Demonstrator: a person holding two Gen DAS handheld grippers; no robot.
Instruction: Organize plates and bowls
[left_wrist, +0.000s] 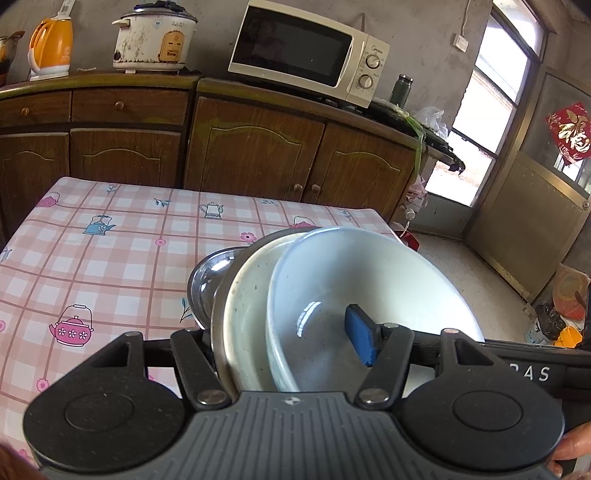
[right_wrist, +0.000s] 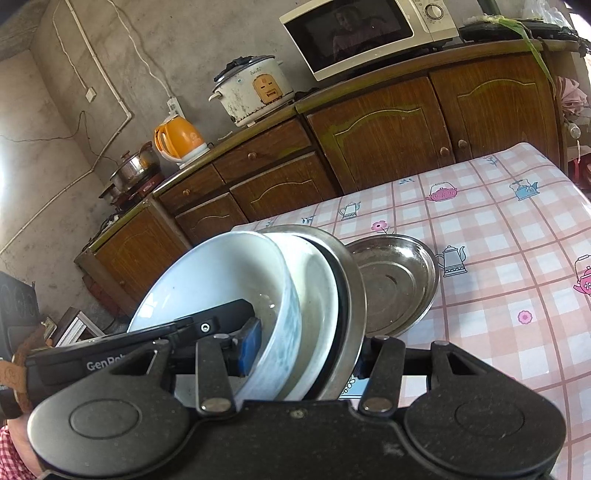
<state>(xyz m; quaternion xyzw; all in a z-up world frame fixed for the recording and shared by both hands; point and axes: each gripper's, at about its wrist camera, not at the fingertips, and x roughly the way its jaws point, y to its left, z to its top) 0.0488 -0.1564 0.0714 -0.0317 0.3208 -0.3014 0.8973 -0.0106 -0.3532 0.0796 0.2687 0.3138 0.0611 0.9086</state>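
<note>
Both grippers are clamped on the same tilted stack of dishes: a pale blue bowl (left_wrist: 369, 280) nested in a cream bowl (left_wrist: 243, 314), with a steel plate (left_wrist: 218, 332) backing them. My left gripper (left_wrist: 291, 350) pinches the stack's rim, one blue pad inside the blue bowl, the other finger behind the steel. The right gripper (right_wrist: 303, 350) grips it the same way from the other side. A second steel plate (right_wrist: 395, 280) sits on the checked tablecloth (right_wrist: 498, 258) just ahead and right of the right gripper.
</note>
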